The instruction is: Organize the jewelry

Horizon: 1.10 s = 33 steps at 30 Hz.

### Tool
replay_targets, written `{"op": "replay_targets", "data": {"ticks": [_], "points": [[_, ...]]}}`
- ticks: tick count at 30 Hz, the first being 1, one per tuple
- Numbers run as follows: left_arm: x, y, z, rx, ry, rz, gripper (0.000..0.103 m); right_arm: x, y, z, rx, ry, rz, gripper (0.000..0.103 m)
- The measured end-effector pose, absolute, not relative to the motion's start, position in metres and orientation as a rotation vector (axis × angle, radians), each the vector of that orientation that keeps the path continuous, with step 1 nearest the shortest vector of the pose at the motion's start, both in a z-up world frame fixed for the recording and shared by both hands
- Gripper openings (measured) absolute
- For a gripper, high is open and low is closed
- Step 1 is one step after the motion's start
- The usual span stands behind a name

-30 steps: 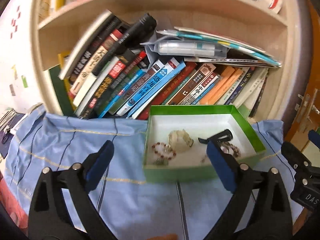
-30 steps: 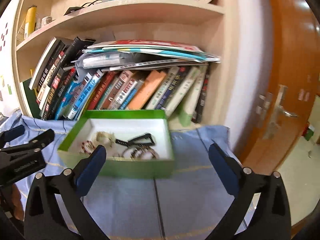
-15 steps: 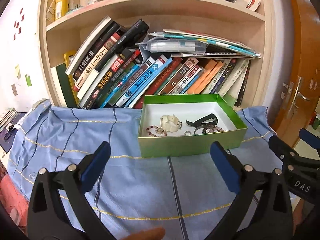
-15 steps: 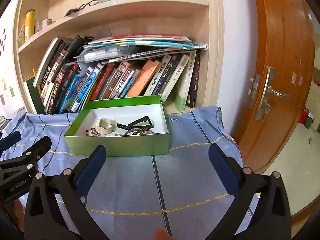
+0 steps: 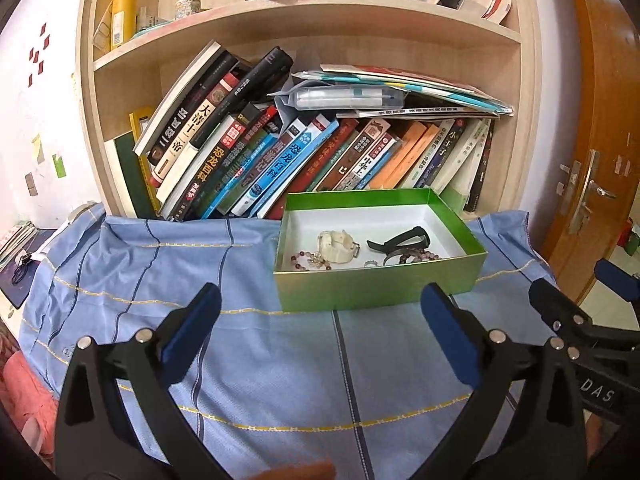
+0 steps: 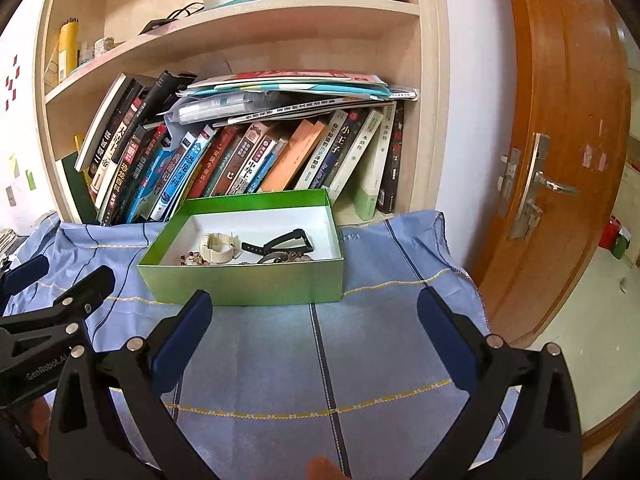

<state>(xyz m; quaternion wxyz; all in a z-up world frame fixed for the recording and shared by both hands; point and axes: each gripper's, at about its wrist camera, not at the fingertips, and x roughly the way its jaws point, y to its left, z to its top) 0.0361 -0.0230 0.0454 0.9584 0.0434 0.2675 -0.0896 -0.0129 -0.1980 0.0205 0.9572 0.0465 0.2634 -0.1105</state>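
Desk covered by light-blue striped cloth. Open green cardboard box with jewelry rests at far edge, against wooden bookshelf. Brown wooden door at right. Left gripper, right gripper: fingers apart, empty, near box.

"DAS" on right tongs; "GenRobot.AI" on left tongs. Book spines on shelf: "小王子", "恐龙百科"; others too small.

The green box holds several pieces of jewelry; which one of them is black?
The black strap, lying at the right of the green box. The wide bracelet beside it is cream, and the bead strings are reddish.
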Motion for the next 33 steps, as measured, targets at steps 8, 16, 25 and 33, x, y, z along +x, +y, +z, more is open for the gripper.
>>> {"op": "replay_targets", "data": {"ticks": [8, 16, 25, 33], "points": [[0.0372, -0.0240, 0.0431, 0.090, 0.547, -0.186, 0.099, -0.0128, -0.1985, 0.0206, 0.096, 0.533, -0.223, 0.100], [0.0372, -0.0243, 0.0428, 0.090, 0.549, -0.186, 0.099, -0.0130, -0.1977, 0.0201, 0.099, 0.533, -0.219, 0.100], [0.0374, -0.0227, 0.0422, 0.092, 0.548, -0.183, 0.099, -0.0137, -0.1961, 0.0198, 0.098, 0.533, -0.223, 0.100], [0.0370, -0.0237, 0.0426, 0.090, 0.549, -0.182, 0.099, -0.0159, -0.1938, 0.0196, 0.100, 0.528, -0.227, 0.100]]}}
